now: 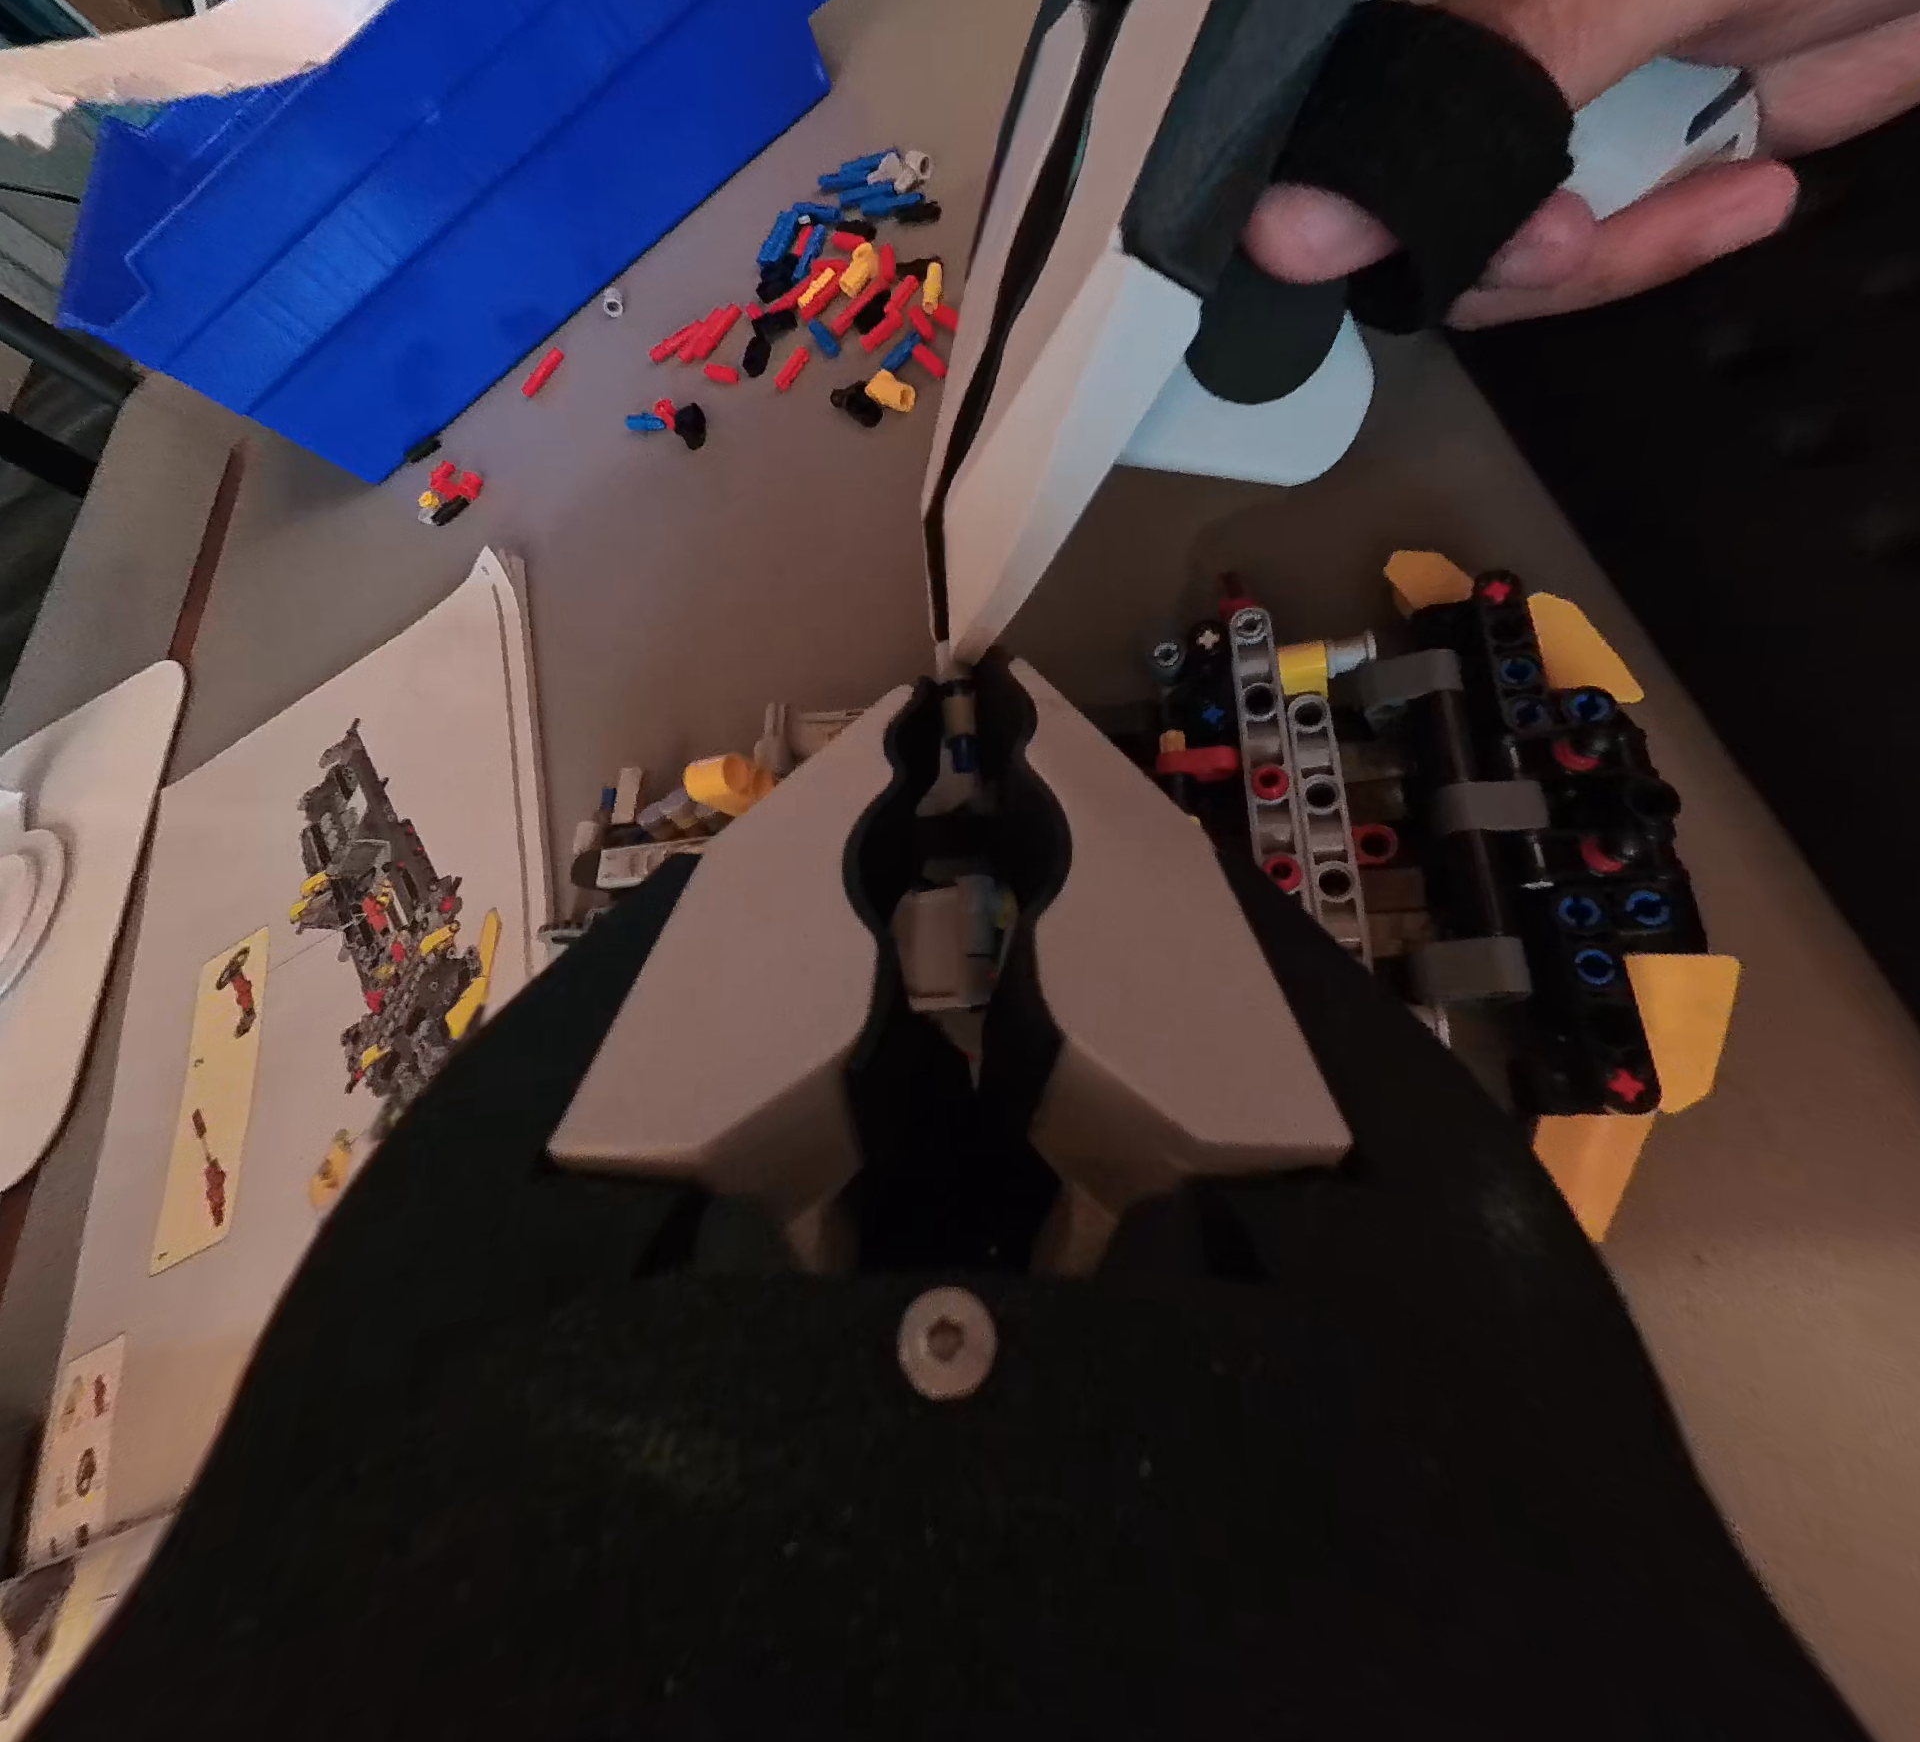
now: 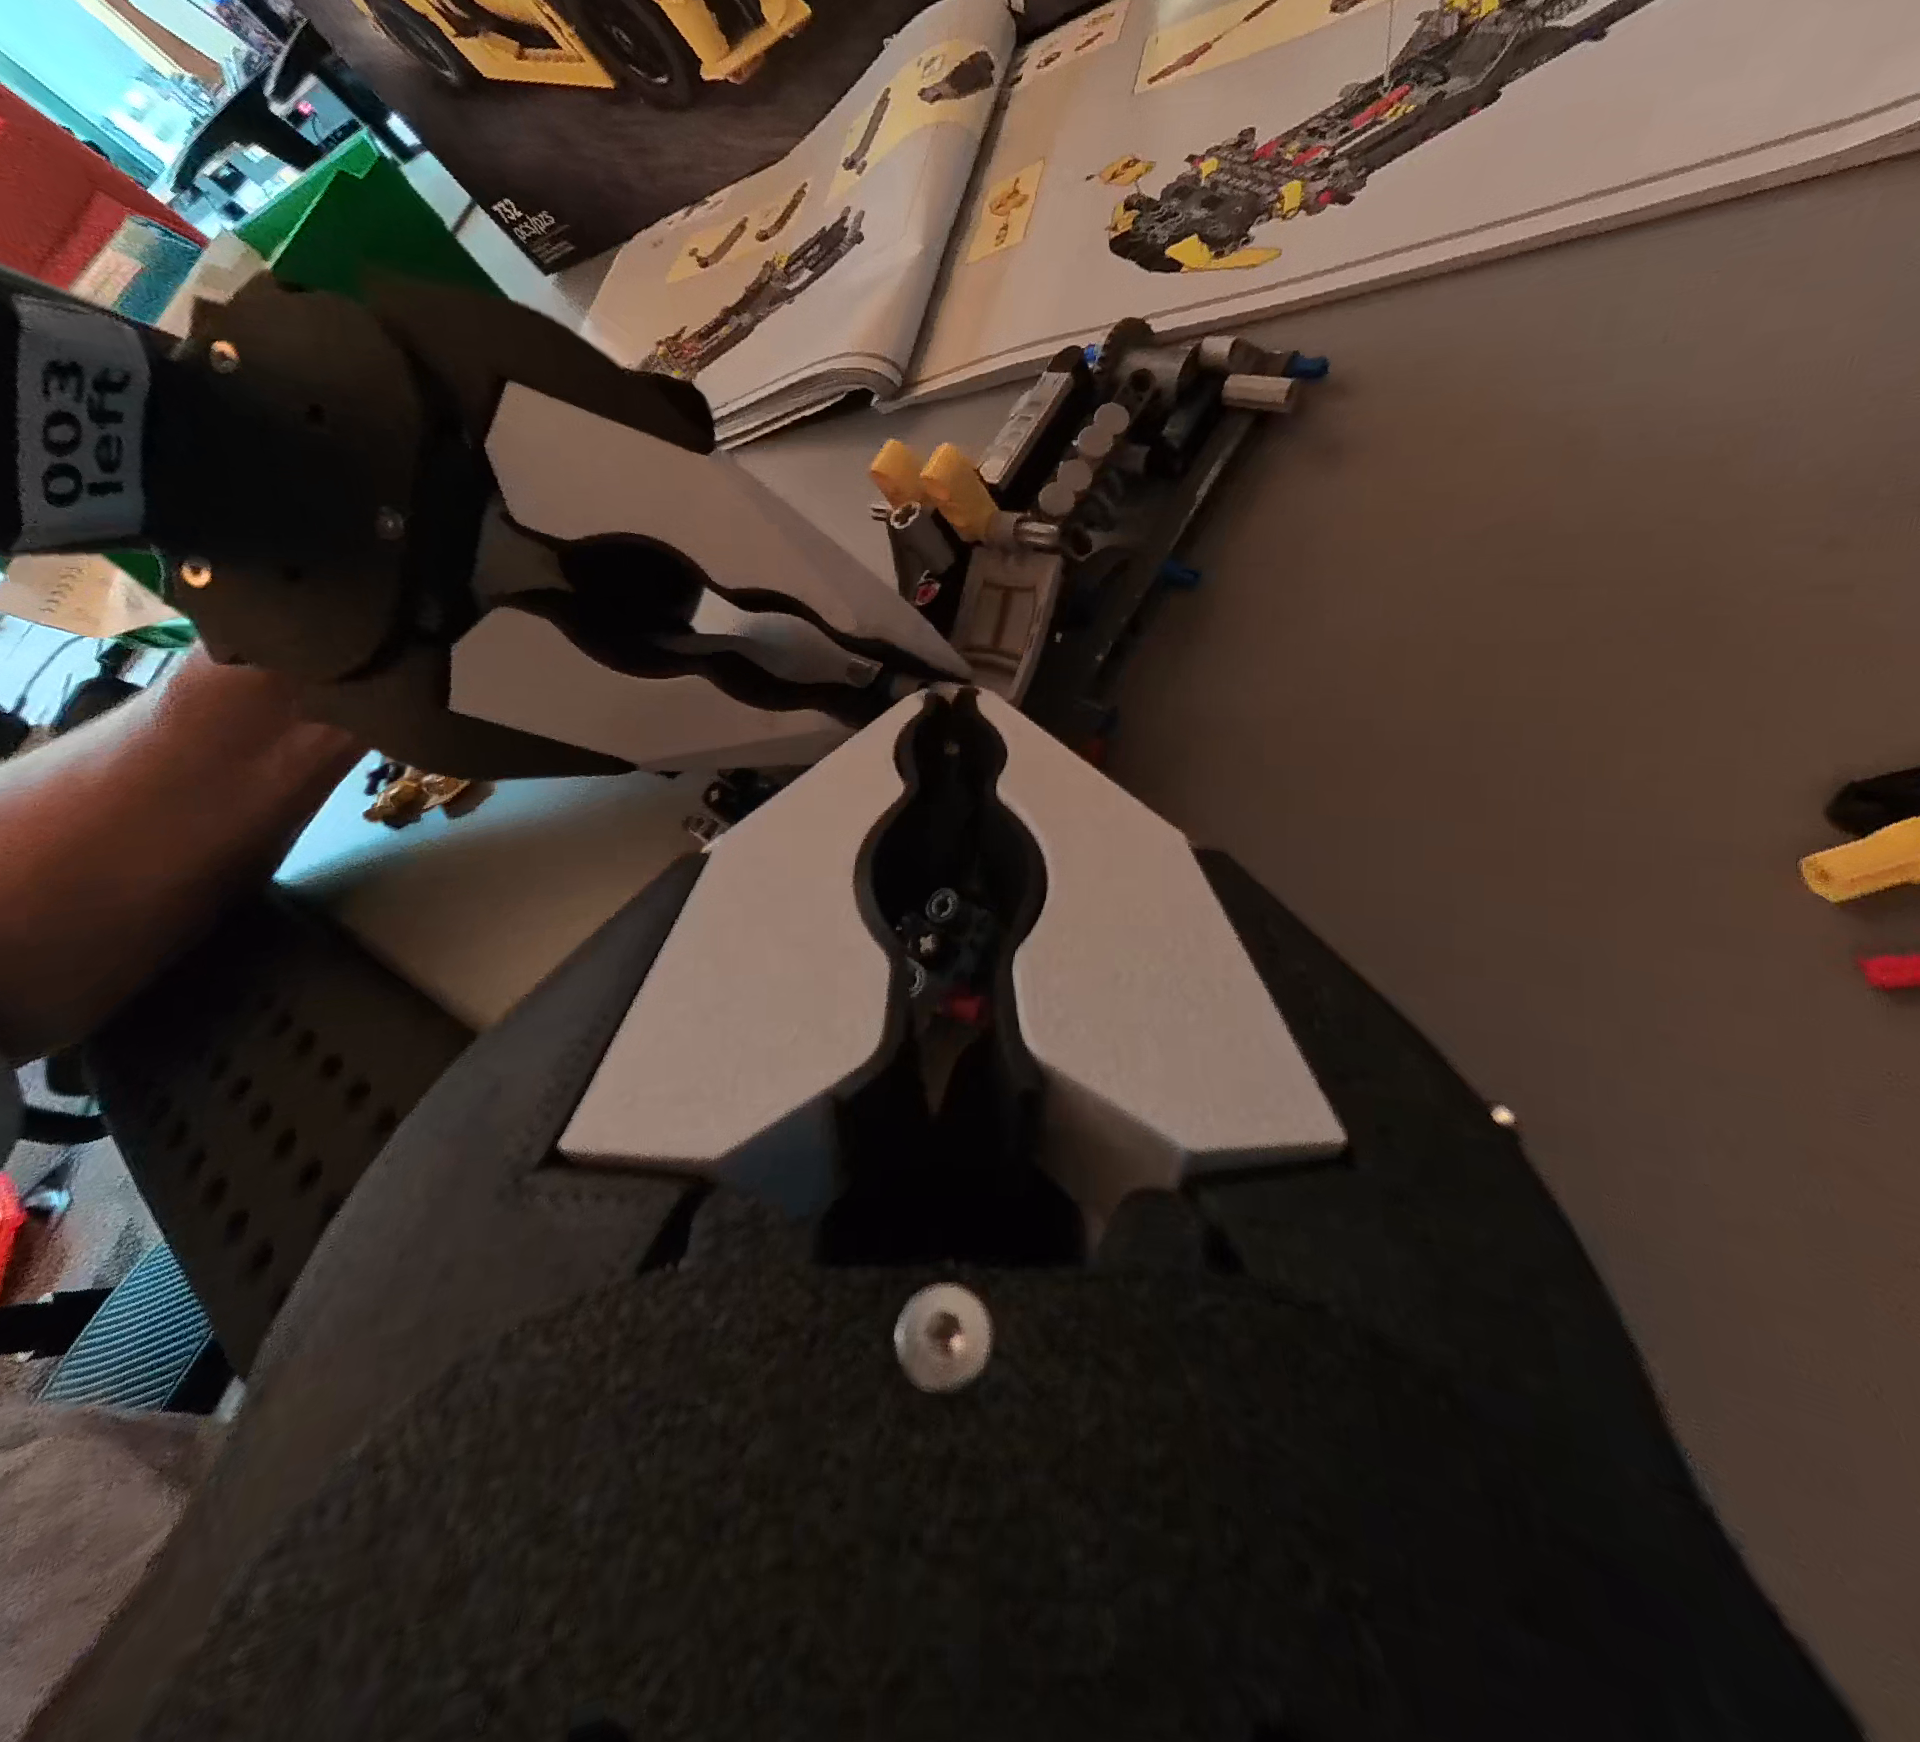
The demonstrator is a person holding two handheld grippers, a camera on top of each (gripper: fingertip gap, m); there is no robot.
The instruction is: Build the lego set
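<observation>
Your left hand-held gripper is closed on a small grey pin-like piece; your right hand-held gripper is pinched shut on its tip at 12 o'clock, likely to mate or hand it over. The black-and-yellow lego chassis waits on the grey counter at 3 o'clock, clear of both tips.

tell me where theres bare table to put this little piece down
Bare table lies between the loose pin pile, the manual and the two grippers' meeting tips. In the right wrist view there is also a bare stretch between the manual's edge, the grey subassembly and the stray yellow piece. It is crowded around the chassis and the pins.
</observation>
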